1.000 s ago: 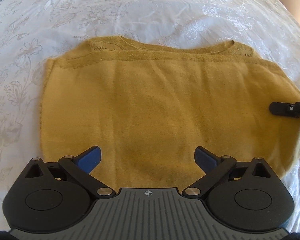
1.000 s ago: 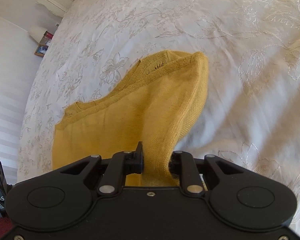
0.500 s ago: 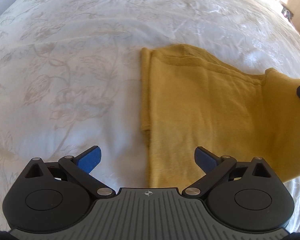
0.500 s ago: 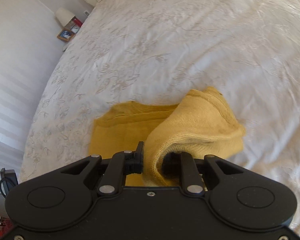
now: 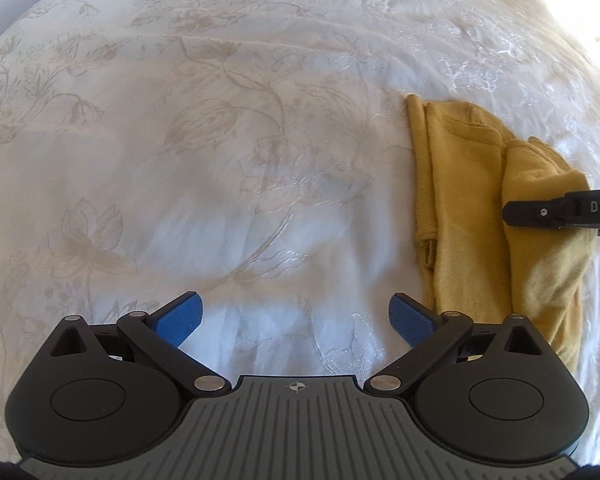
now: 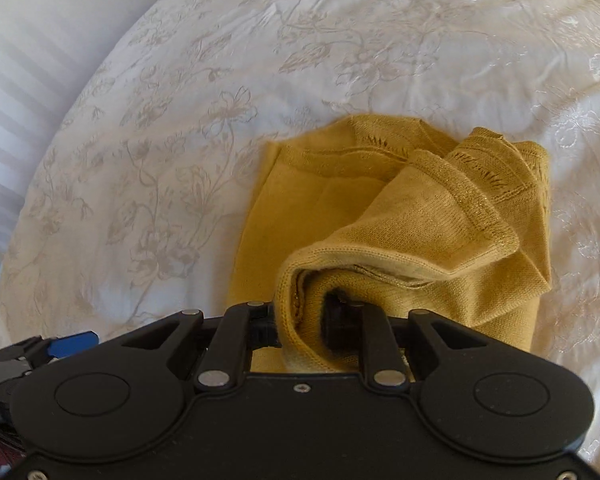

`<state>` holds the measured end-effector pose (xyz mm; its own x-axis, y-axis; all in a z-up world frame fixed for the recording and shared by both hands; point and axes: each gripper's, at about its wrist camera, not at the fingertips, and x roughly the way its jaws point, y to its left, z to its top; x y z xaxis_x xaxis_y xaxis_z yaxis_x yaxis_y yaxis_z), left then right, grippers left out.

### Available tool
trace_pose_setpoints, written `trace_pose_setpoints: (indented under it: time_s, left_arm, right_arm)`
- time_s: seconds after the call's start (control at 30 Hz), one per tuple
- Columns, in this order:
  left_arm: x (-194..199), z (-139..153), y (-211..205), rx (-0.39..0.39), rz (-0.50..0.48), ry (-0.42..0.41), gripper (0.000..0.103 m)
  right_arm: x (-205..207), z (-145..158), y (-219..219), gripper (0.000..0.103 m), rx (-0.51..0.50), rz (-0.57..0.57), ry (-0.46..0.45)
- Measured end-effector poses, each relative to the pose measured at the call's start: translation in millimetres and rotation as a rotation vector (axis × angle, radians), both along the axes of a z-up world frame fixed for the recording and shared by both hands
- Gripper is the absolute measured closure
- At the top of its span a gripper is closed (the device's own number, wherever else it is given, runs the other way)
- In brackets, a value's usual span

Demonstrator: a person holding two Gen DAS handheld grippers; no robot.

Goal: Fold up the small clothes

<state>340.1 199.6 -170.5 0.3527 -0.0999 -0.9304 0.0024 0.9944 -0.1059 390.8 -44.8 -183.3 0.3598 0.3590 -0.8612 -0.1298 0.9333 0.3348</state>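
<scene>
My right gripper (image 6: 306,330) is clamped on a rolled edge of the yellow top (image 6: 340,208), which lies partly folded on the white bedspread (image 6: 160,160); only this view shows the knit hem and eyelet trim. My left gripper (image 5: 296,314) gapes wide over bare bedspread (image 5: 220,180), the top (image 5: 468,216) off to its right. There "DAS" shows on my right gripper (image 5: 512,212).

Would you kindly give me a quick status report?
Left tongs open, over bare bedspread. Right tongs shut on yellow top, side folded over. Nothing in the way.
</scene>
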Motion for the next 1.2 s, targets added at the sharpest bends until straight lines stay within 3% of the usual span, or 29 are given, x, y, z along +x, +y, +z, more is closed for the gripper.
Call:
trace_pose_setpoints:
  time_s: [0.1, 0.13, 0.17, 0.27, 0.4, 0.6, 0.83, 1.03, 1.2]
  left_arm:
    - [-2.1, -2.1, 5.1, -0.011, 0.014, 0.006, 0.002]
    - [-1.4, -2.1, 5.6, -0.015, 0.014, 0.006, 0.002]
    - [-0.4, -1.7, 5.5, -0.019, 0.012, 0.004, 0.002]
    - [5.0, 1.0, 1.4, -0.028, -0.004, -0.009, 0.002]
    - [15.0, 2.5, -3.7, -0.042, -0.021, -0.016, 0.002]
    - [33.4, 14.9, -18.3, -0.053, -0.078, -0.05, 0.002]
    - [55.9, 21.8, -60.8, -0.076, -0.249, -0.076, 0.002]
    - [46.8, -10.8, -76.3, -0.059, -0.294, 0.039, 0.002]
    - [22.5, -40.7, -68.9, -0.073, -0.279, 0.156, 0.002]
  right_arm:
    - [-1.1, 2.7, 10.5, 0.064, -0.022, 0.042, -0.005]
    - [-4.2, 7.4, 13.0, 0.055, -0.007, 0.065, -0.024]
    - [-7.9, 12.1, 14.5, 0.047, 0.017, 0.088, -0.043]
    - [-24.5, 28.5, 10.9, 0.038, 0.14, 0.159, -0.112]
    - [-42.8, 42.2, -1.3, 0.038, 0.23, 0.174, -0.158]
    - [-65.0, 42.0, -30.7, 0.038, 0.165, 0.07, -0.168]
    - [-57.4, 17.1, -58.1, 0.038, 0.144, -0.057, -0.118]
    - [-7.3, -8.2, -72.4, 0.038, 0.177, -0.103, -0.027]
    - [42.8, 2.4, -54.3, 0.038, 0.192, -0.02, -0.074]
